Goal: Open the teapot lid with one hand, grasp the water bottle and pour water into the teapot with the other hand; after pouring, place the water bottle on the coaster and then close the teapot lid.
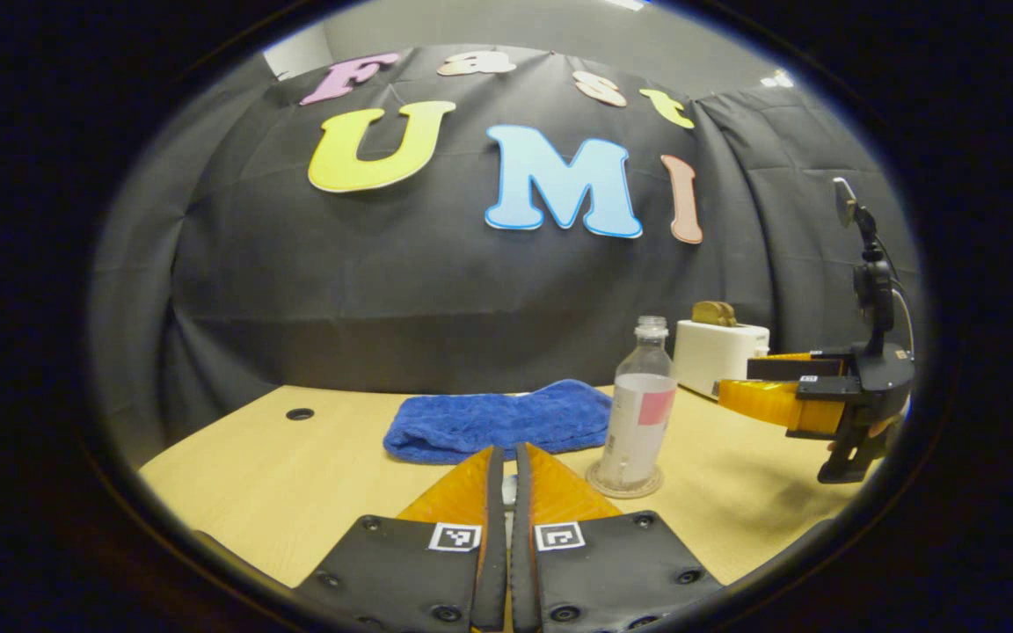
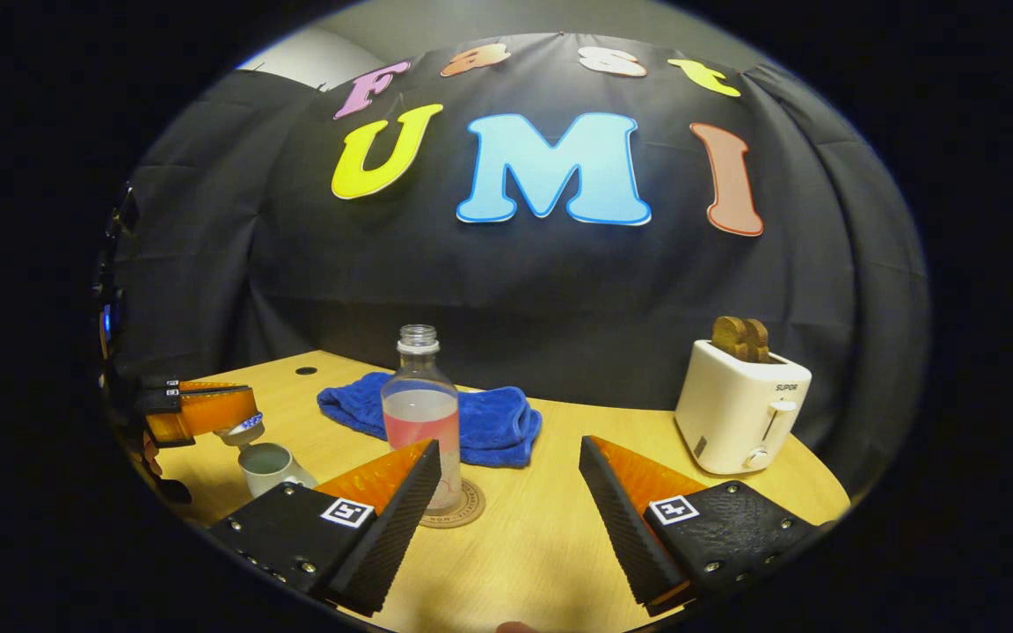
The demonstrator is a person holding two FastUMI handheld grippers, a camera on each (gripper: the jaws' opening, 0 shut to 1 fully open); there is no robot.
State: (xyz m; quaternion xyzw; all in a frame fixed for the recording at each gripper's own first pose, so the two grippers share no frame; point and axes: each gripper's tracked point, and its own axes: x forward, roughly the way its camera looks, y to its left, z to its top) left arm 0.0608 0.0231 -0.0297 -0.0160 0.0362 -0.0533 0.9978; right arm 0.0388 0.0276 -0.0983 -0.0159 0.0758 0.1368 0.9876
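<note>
A clear water bottle (image 2: 419, 413) without a cap, partly full, stands upright on a round coaster (image 2: 470, 509) in the middle of the table. My right gripper (image 2: 508, 448) is open just in front of it, its left finger overlapping the bottle's base, and nothing is between the fingers. In the left gripper view the bottle (image 1: 639, 413) rests on the coaster (image 1: 625, 483), with the right gripper (image 1: 731, 383) to its right. My left gripper (image 1: 506, 450) is shut on the teapot lid (image 2: 241, 428), held just above the open white teapot (image 2: 267, 466).
A crumpled blue towel (image 2: 489, 420) lies behind the bottle. A white toaster (image 2: 739, 409) with toast in it stands at the back right. A cable hole (image 1: 300, 413) is in the table's far left corner. The black cloth wall closes the back.
</note>
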